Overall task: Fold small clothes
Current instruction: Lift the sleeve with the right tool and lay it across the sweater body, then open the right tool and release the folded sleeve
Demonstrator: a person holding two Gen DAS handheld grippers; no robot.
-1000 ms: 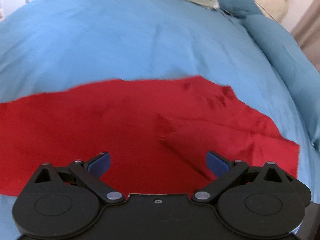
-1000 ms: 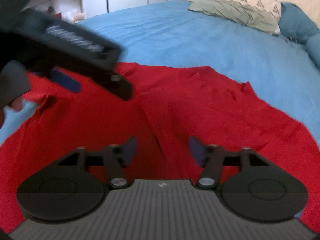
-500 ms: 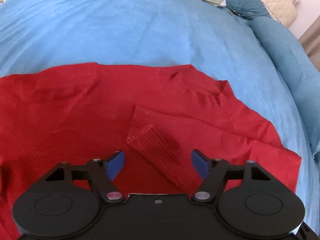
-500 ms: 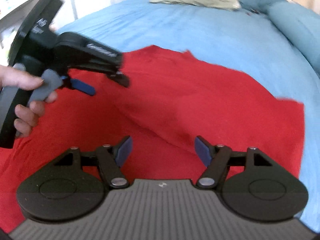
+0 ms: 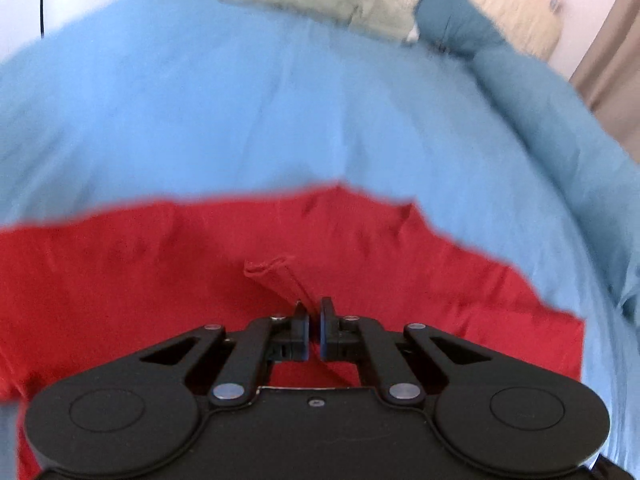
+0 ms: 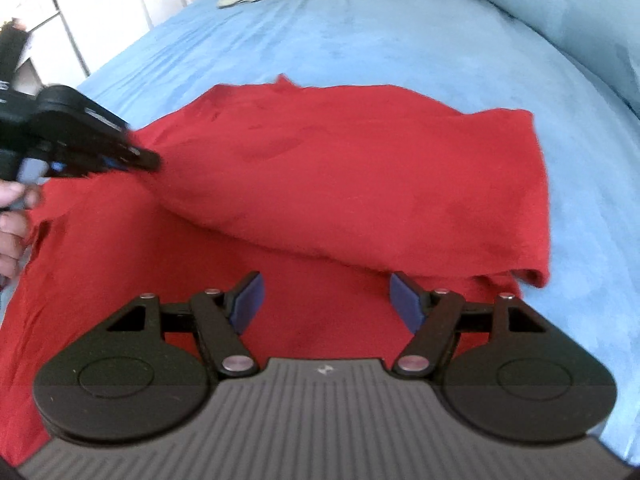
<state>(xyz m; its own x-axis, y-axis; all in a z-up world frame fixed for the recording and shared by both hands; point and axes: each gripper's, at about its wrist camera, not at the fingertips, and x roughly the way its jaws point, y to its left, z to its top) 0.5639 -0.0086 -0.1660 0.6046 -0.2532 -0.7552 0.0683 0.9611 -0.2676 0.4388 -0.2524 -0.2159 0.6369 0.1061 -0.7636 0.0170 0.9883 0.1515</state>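
A red garment (image 5: 120,272) lies spread on the blue bed cover (image 5: 280,100). My left gripper (image 5: 314,320) is shut on a ribbed cuff of the red garment (image 5: 272,272), which sticks up in front of the pads. In the right wrist view the same red garment (image 6: 360,168) has one part folded over another, with the fold edge just ahead of my right gripper (image 6: 326,298). The right jaws are opening, with only flat cloth beneath them and nothing pressed between the pads. The left gripper (image 6: 152,164) shows at the left there, held by a hand (image 6: 12,208).
A green-grey cloth (image 5: 320,4) and a dark blue pillow (image 5: 452,20) lie at the head of the bed. A rolled blue duvet (image 6: 568,12) runs along the right side. White cupboards (image 6: 80,8) stand beyond the bed's left edge.
The left jaws went from wide open to shut on the ribbed cuff. The right gripper swung right over the garment, rolled, and its jaws widened a little.
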